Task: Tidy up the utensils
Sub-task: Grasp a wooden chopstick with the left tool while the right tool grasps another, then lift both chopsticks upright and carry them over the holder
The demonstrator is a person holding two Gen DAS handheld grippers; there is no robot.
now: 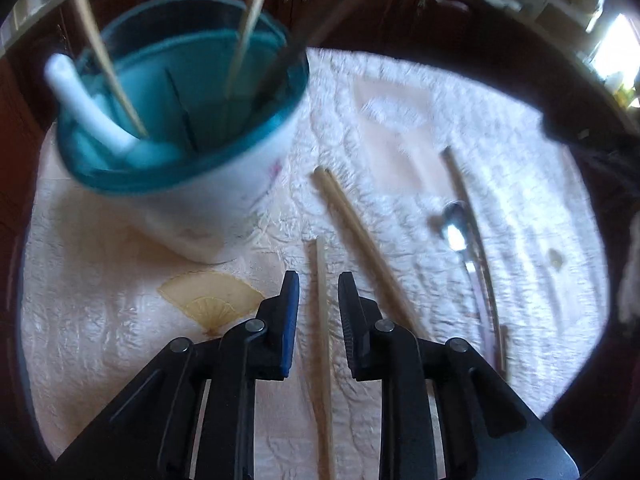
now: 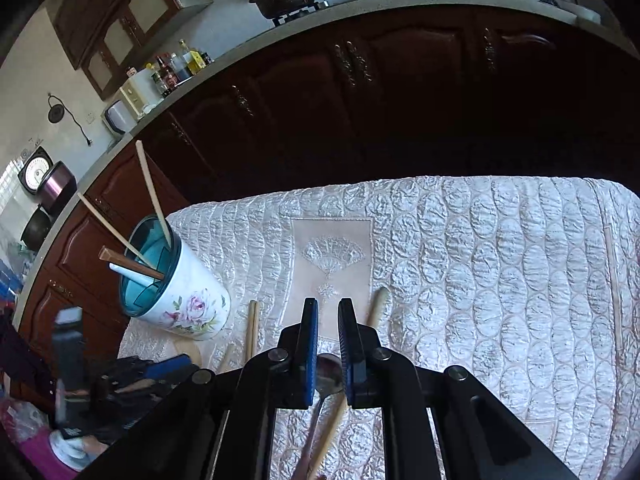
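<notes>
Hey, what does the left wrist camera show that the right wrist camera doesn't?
Only the left wrist view: the left gripper open around a pale chopstick on the cloth, pads not touching it, and a fan patch beside the cup.

Only the right wrist view: the right gripper nearly shut with nothing between its pads, the kitchen counter with pots, and a lone chopstick far right.

Both: the cup holding utensils, the spoon and the quilted cloth.

No words, numbers or brand names can be read anywhere; the bottle (image 2: pixel 195 62) labels on the far counter are too small.
</notes>
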